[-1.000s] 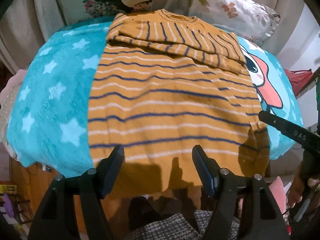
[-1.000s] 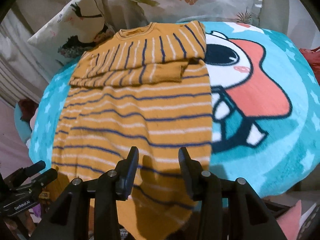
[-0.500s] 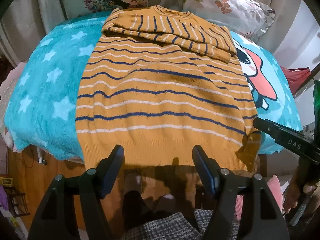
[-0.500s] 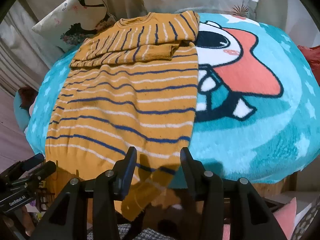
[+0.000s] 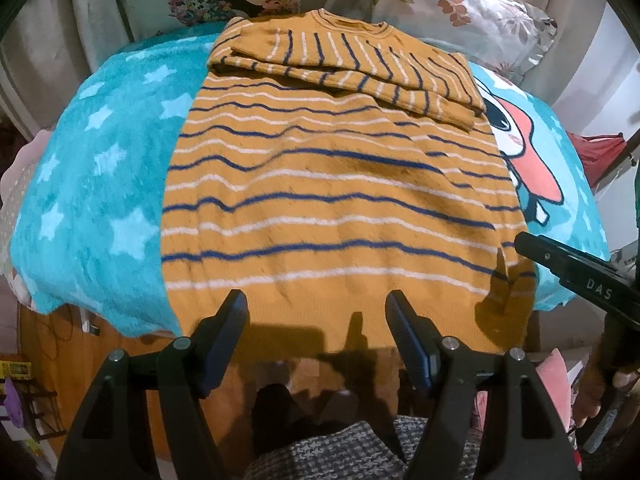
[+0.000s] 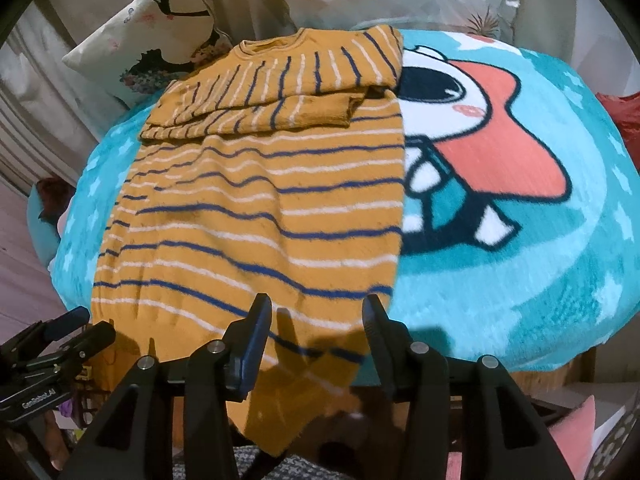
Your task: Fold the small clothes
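A mustard-yellow sweater (image 5: 332, 200) with navy and white stripes lies flat on a teal blanket (image 5: 100, 184). Both sleeves are folded across its chest near the collar. Its hem hangs over the near edge. My left gripper (image 5: 316, 312) is open and empty just in front of the hem's middle. My right gripper (image 6: 316, 316) is open and empty over the sweater's (image 6: 260, 200) near right hem corner, which droops off the edge. Each gripper shows at the side of the other's view.
The blanket (image 6: 520, 260) carries a cartoon face on its right half. Floral pillows (image 5: 460, 12) and a printed cushion (image 6: 160, 32) lean along the far edge. Wooden floor (image 5: 48, 352) and a pink cushion (image 5: 556, 384) lie below the near edge.
Both grippers pulled back toward the near edge, then edged forward again. They stay open. The sweater has not been moved.
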A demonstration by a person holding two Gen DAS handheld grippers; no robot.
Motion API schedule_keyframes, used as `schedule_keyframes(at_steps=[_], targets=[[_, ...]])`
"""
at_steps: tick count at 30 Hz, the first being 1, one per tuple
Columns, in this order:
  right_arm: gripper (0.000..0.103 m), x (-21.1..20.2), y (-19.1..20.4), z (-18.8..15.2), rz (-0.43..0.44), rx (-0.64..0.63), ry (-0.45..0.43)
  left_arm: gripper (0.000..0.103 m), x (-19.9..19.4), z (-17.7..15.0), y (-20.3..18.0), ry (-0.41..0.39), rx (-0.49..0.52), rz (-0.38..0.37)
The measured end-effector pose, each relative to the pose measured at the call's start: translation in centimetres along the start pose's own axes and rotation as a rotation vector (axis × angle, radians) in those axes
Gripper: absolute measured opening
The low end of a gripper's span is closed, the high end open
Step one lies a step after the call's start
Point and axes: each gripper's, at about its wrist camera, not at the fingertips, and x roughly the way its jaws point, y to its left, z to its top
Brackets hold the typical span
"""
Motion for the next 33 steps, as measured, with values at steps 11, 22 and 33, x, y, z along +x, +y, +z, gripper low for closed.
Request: schedule_keyframes(at_steps=[11, 22, 33], targets=[[0.053, 1.4, 2.9, 3.7, -0.019, 0.033, -0.026, 0.071, 1.3, 4.4, 4.2, 0.003, 0.026, 0.01], [0.055, 2.7, 6.3, 6.2, -0.03, 0.075, -0.05, 0.071, 1.6, 8.5, 7.1, -0.008, 0.09, 0.01], [0.056, 3.5, 6.8, 6.5, -0.056, 0.12, -0.038, 0.071, 2.7, 9.5, 8.3, 0.015, 0.107, -0.014]])
